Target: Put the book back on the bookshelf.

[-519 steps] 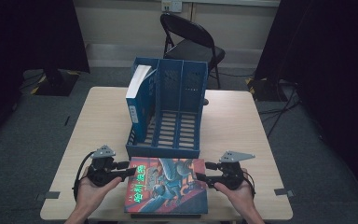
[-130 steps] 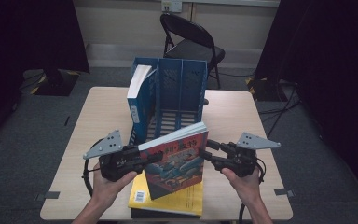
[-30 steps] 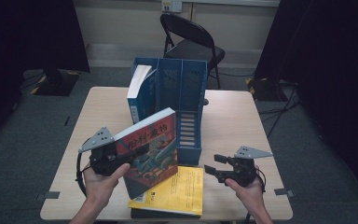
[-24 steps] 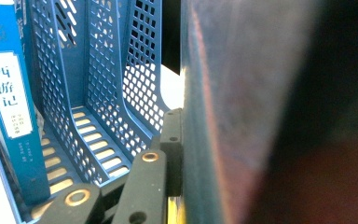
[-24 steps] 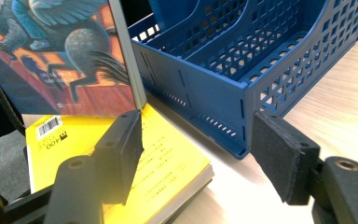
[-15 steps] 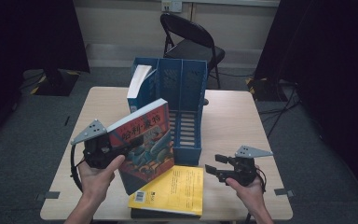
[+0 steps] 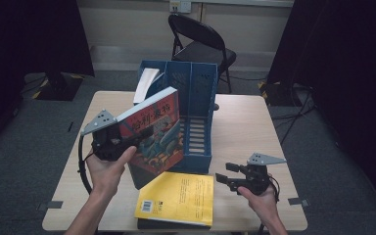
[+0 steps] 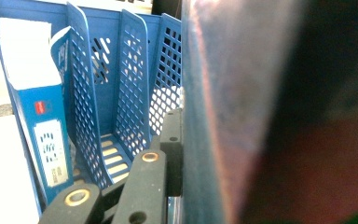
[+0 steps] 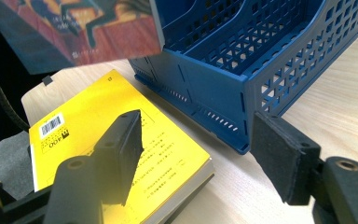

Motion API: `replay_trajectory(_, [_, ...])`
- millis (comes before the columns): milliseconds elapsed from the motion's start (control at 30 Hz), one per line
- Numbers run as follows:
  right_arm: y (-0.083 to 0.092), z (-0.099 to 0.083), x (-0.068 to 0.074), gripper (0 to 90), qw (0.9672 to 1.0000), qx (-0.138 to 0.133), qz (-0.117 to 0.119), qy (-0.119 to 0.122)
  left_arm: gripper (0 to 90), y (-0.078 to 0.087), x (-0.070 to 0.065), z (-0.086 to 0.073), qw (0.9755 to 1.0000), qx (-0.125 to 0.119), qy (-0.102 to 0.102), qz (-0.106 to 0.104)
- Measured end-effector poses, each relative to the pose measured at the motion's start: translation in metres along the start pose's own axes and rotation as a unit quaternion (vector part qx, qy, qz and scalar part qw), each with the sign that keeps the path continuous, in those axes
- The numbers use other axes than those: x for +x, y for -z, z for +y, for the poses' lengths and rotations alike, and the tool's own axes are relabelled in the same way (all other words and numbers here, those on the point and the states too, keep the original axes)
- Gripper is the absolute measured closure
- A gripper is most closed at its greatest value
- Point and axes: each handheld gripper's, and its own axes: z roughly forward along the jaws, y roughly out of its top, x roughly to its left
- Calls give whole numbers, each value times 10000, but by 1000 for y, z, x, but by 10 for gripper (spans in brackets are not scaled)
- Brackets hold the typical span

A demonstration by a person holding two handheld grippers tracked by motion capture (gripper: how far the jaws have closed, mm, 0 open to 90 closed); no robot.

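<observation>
The illustrated hardcover book (image 7: 154,134) shows a red and dark blue cover with red characters on a pale band. The perforated plastic file rack (image 7: 196,98) is blue with a lattice pattern. The paperback book (image 7: 178,198) is bright yellow with a white barcode label. The counter (image 7: 245,127) is pale wood-grain.

A: Where is the left gripper (image 7: 127,142)?
B: Raised at the left, forearm reaching in from the near edge, jaws clamped tight, grey plate tilted upward.

A: And the right gripper (image 7: 229,174)?
B: Low at the near right, held level, jaws parted with nothing between them, pointing left.
</observation>
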Motion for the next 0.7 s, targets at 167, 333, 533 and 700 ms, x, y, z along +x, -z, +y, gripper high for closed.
replay_trajectory(167, [0, -1, -1, 333, 10000, 11, 22, -37, 747, -6, 6, 5, 9998, -122, 158, 57])
replay_trajectory(333, [-2, -2, -1, 332, 10000, 47, 30, -27, 747, -14, 6, 14, 9995, -146, 56, 270])
replay_trajectory(533, [-4, -2, 0, 325, 9999, 107, 78, -6, 747, -27, 6, 27, 9991, -167, 3, 388])
replay_trajectory(700, [-4, -3, -1, 322, 9999, 137, 67, -12, 747, -39, 8, 31, 9980, -158, 58, 602])
